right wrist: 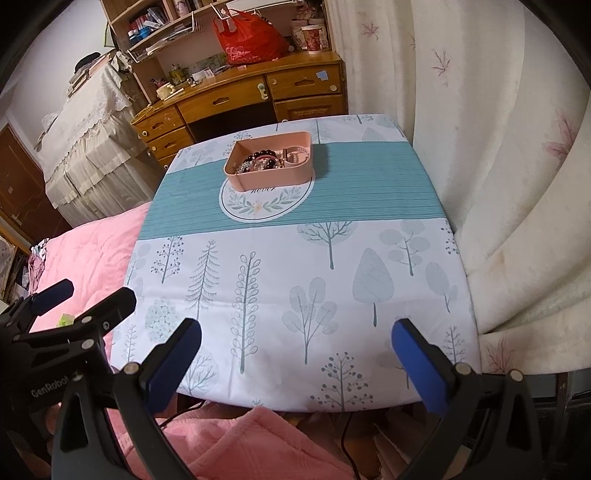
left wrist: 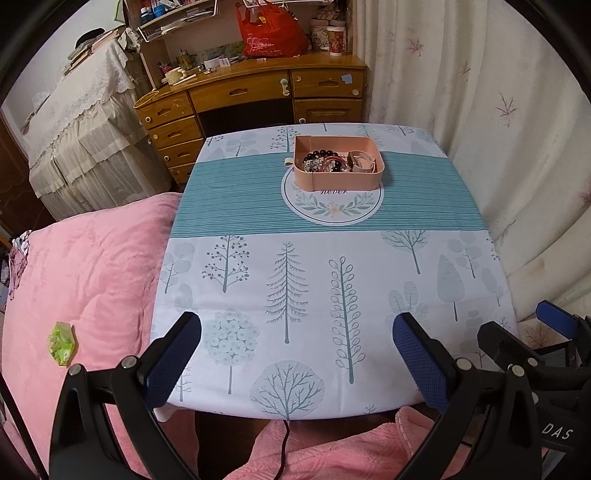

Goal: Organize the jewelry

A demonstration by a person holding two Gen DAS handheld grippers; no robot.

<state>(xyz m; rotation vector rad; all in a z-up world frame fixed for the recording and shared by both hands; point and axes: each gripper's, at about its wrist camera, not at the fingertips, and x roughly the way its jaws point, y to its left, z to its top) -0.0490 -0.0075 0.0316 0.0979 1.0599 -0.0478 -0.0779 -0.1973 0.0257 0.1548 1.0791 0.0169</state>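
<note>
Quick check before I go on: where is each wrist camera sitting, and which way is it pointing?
Left wrist: at the table's near edge, facing forward to the pink jewelry box; open left gripper in front, right gripper at right edge.
Right wrist: further right, angled left toward the pink jewelry box; open right gripper in front, left gripper at left edge.
Shared: tablecloth, box, wooden desk.

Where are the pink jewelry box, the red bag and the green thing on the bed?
pink jewelry box [left wrist: 343, 181], left wrist view, front wall.
red bag [left wrist: 271, 31], left wrist view, its middle.
green thing [left wrist: 61, 343], left wrist view, its centre.
</note>
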